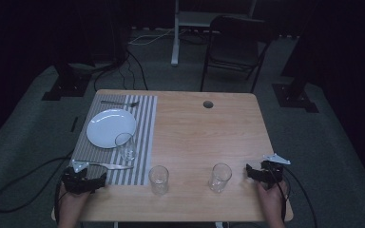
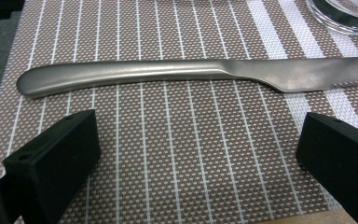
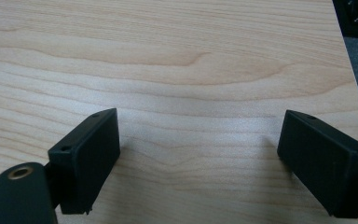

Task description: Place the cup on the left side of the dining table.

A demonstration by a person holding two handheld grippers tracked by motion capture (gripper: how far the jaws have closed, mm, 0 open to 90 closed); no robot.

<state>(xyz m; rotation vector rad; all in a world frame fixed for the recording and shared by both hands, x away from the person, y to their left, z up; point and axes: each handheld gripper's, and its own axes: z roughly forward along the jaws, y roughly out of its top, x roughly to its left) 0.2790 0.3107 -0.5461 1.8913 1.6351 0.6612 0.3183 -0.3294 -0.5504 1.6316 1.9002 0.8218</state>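
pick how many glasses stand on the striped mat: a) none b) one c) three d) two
b: one glass stands on the mat beside the plate, while the other two glasses stand on bare wood.

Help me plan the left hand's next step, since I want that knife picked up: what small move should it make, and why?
Probably ease the left gripper forward until its open fingers straddle the knife. In the left gripper view the knife lies flat on the striped placemat just beyond the fingertips, crosswise to them, and nothing sits between them yet.
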